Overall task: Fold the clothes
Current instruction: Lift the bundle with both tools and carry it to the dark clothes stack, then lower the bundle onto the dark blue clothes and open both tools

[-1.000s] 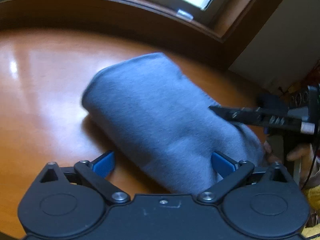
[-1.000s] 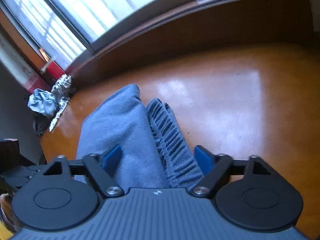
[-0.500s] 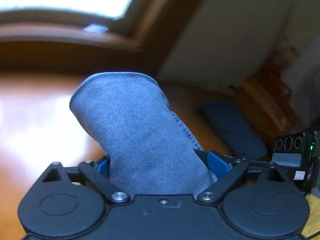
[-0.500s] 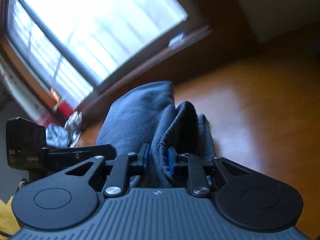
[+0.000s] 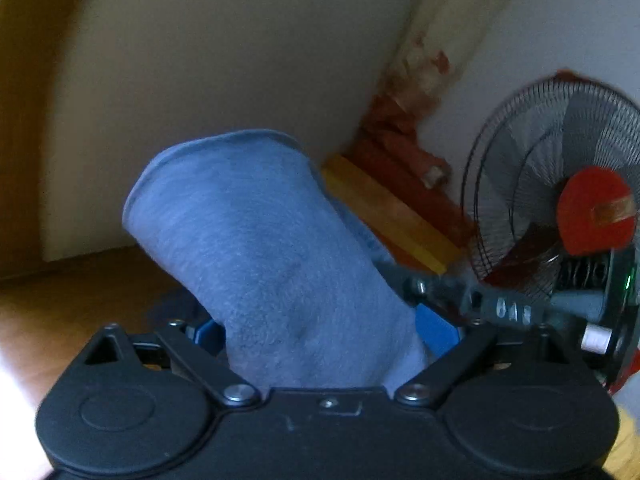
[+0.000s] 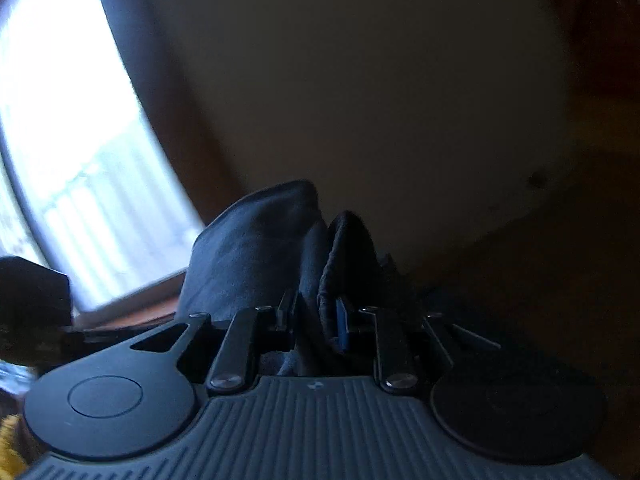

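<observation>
While both grippers pinch the folded blue garment (image 5: 280, 264) off the table (image 5: 60, 304), left gripper (image 5: 320, 332) and right gripper (image 6: 316, 320) side by side, we've got its long axis pointing straight ahead
</observation>
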